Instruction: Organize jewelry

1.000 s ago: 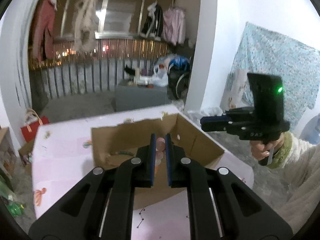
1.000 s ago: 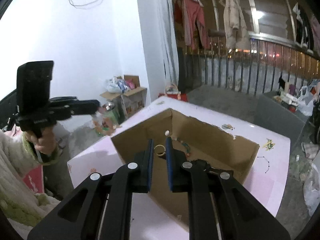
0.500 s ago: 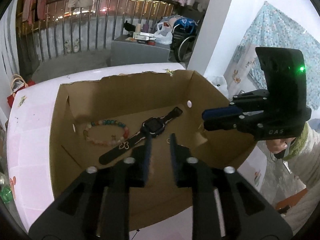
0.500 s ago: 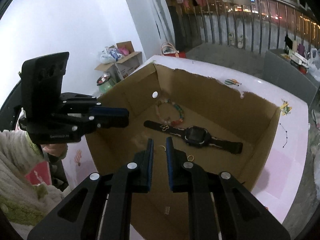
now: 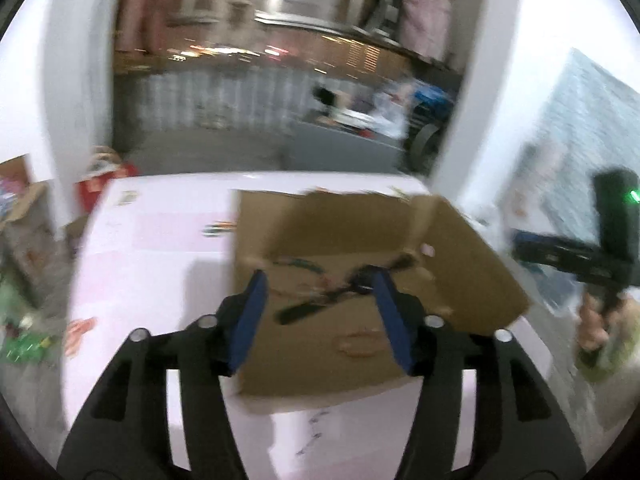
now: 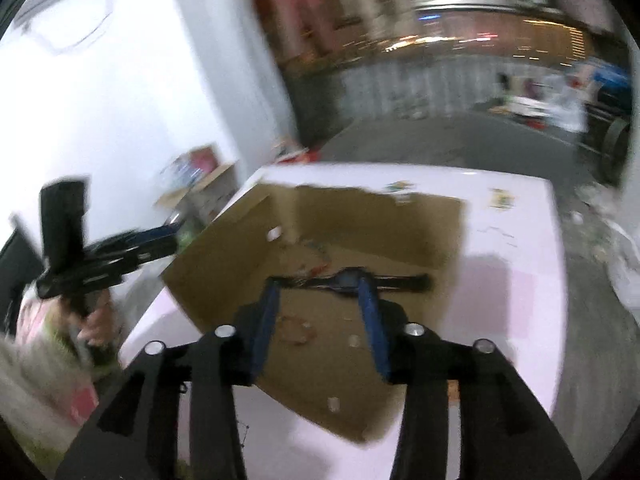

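Observation:
An open cardboard box (image 5: pixel 460 264) stands on a pink table (image 5: pixel 152 264). On the box floor lie a black watch (image 5: pixel 320 306) and a bead bracelet (image 5: pixel 302 274), both blurred. My left gripper (image 5: pixel 319 280) hovers before the box with its jaws opening and nothing between them. In the right wrist view the box (image 6: pixel 224 260), the watch (image 6: pixel 396 282) and a small ring-like piece (image 6: pixel 296 330) show. My right gripper (image 6: pixel 318 282) hangs above the box floor, its jaws also opening and empty. Each gripper shows in the other's view, held in a hand (image 5: pixel 596 320).
Thin chain-like marks lie on the table in front of the box (image 5: pixel 314 436) and to its right (image 6: pixel 496 232). A red bag (image 5: pixel 100 186) and an open carton (image 6: pixel 200 184) sit on the floor. A grey block (image 5: pixel 340 144) and a railing stand behind.
Both views have pulled back from looking down into the box, which now looks smaller. Both pairs of jaws, nearly shut before, now stand well apart. The frames have become blurred.

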`<action>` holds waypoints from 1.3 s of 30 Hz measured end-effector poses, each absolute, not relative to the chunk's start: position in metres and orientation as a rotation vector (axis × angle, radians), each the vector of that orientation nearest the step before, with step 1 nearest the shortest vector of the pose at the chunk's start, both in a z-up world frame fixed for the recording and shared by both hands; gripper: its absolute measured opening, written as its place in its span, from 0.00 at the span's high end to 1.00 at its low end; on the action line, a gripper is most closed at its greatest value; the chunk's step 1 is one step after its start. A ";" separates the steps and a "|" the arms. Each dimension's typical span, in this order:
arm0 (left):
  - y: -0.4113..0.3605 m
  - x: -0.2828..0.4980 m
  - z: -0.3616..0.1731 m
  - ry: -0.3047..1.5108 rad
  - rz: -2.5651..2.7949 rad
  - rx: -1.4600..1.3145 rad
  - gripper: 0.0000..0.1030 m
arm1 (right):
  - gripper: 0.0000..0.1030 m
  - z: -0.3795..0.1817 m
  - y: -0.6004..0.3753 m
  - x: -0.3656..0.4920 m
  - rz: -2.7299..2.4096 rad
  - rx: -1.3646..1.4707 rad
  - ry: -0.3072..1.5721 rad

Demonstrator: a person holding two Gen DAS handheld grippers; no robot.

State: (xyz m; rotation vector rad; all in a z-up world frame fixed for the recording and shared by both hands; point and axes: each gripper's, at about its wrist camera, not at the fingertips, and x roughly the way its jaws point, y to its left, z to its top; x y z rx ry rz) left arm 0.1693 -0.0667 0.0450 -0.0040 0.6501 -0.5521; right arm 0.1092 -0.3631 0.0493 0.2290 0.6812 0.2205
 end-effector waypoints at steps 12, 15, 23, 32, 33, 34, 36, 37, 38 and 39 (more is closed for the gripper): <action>-0.033 0.193 -0.009 0.922 -0.424 -0.306 0.25 | 0.45 -0.022 -0.392 0.103 0.129 0.602 0.831; -0.039 0.190 -0.016 0.942 -0.466 -0.356 0.25 | 0.45 -0.030 -0.386 0.106 0.176 0.618 0.852; -0.059 0.163 -0.011 0.911 -0.429 -0.294 0.24 | 0.42 -0.028 -0.393 0.113 0.222 0.591 0.887; -0.073 0.134 -0.008 0.923 -0.447 -0.243 0.23 | 0.42 -0.023 -0.407 0.111 0.169 0.575 0.889; -0.072 0.135 -0.008 0.923 -0.448 -0.242 0.23 | 0.42 -0.023 -0.407 0.110 0.165 0.579 0.887; -0.071 0.134 -0.008 0.922 -0.450 -0.241 0.23 | 0.42 -0.022 -0.406 0.108 0.156 0.584 0.881; -0.067 0.130 -0.003 0.893 -0.450 -0.223 0.23 | 0.42 -0.018 -0.406 0.103 0.143 0.580 0.864; -0.066 0.126 0.000 0.870 -0.432 -0.205 0.23 | 0.42 -0.013 -0.403 0.097 0.125 0.563 0.846; -0.065 0.120 0.006 0.832 -0.406 -0.173 0.21 | 0.42 -0.006 -0.399 0.092 0.092 0.528 0.829; -0.065 0.114 0.013 0.794 -0.385 -0.139 0.21 | 0.42 0.002 -0.392 0.086 0.064 0.483 0.812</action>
